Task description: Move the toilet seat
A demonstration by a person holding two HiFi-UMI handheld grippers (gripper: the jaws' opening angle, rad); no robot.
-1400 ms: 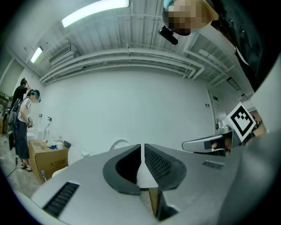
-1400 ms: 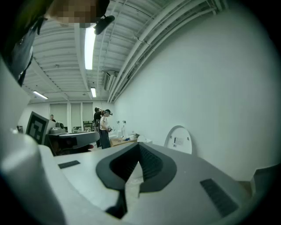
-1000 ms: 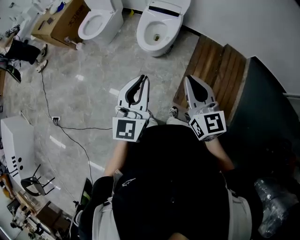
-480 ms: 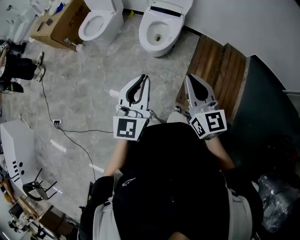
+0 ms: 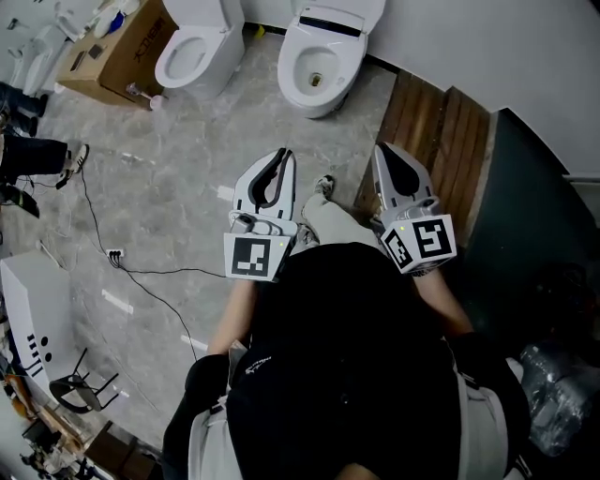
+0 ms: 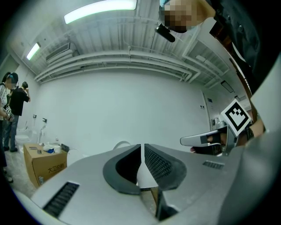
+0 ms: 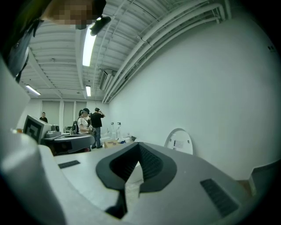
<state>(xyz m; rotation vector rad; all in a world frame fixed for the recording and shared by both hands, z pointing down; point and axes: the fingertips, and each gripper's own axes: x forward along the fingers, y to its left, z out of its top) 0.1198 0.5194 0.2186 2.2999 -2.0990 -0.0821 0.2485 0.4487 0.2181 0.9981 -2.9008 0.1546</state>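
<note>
The person stands on a grey marble floor and holds both claws out in front, side by side and clear of everything. The left claw has its jaws drawn together to a hairline slit (the left gripper view shows only bare wall through it), and nothing sits between them. The right claw has its jaws pressed fully together and is also empty.

Two white toilets stand against the far wall, well apart from both claws. The right toilet lies almost straight ahead, between the lines of the two claws, and its bowl is open. Its toilet seat is tipped up at the back, towards the wall. In the right gripper view it shows as a round white disc standing upright (whether that is the lid, the ring or both together cannot be told). The left toilet stands beside a cardboard box.

A wooden platform lies to the right of the right claw. A black cable trails across the floor on the left. Another person's legs show at the left edge.
</note>
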